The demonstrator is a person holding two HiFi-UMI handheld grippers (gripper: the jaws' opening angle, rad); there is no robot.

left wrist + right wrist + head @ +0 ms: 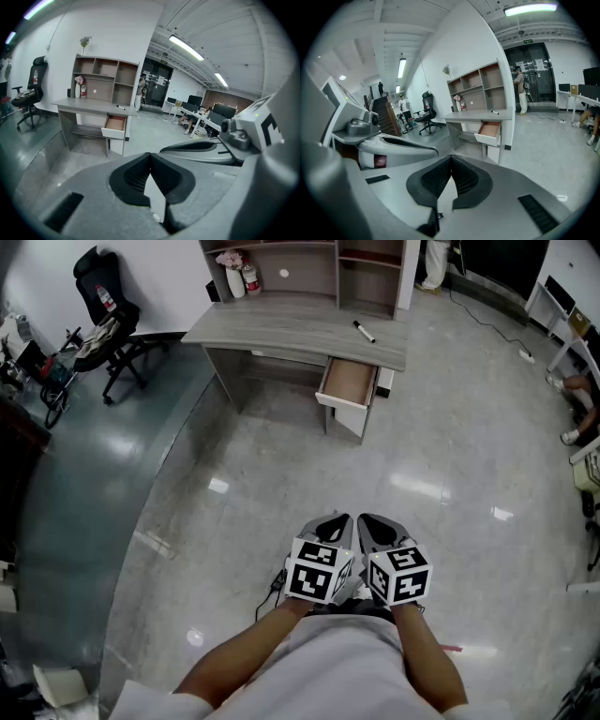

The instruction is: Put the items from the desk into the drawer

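Head view shows marker point(364, 332) lying diagonally on desk point(281, 324).

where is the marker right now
In the head view, the marker lies on the right part of the desk, just behind the open drawer.

the left hand-held gripper point(335, 521) and right hand-held gripper point(368, 521) have smooth grey shells, black ribbed pads point(133, 178), and each a white cube point(319, 570) printed with black square markers. the person wears a white short-sleeved top point(328, 667).
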